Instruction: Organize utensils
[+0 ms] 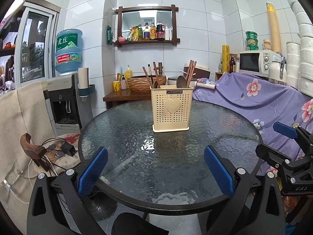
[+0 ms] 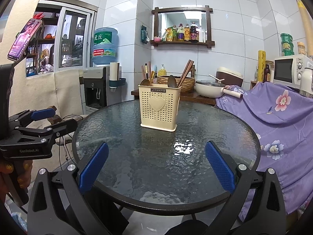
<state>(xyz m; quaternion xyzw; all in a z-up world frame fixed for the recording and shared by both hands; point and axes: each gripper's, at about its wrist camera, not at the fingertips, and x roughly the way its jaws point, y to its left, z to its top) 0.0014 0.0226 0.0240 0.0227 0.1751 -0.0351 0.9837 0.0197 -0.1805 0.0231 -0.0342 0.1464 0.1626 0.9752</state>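
Note:
A cream perforated utensil holder (image 1: 172,110) with a heart on its front stands upright on the far half of the round glass table (image 1: 121,137). It holds brown chopsticks (image 1: 190,73) and spoons (image 1: 181,81) in two compartments. The holder also shows in the right wrist view (image 2: 159,107), with chopsticks (image 2: 184,74) and a spoon (image 2: 171,81). My left gripper (image 1: 155,167) is open and empty over the table's near edge. My right gripper (image 2: 156,165) is open and empty, beside it on the right. No utensil lies on the table.
A purple floral cloth (image 1: 260,101) covers furniture at the right, with a microwave (image 1: 256,61) behind it. A water dispenser (image 1: 64,99) stands at the left. A wooden side table (image 1: 121,95) with a woven basket (image 1: 146,82) and a pot (image 2: 209,88) is behind.

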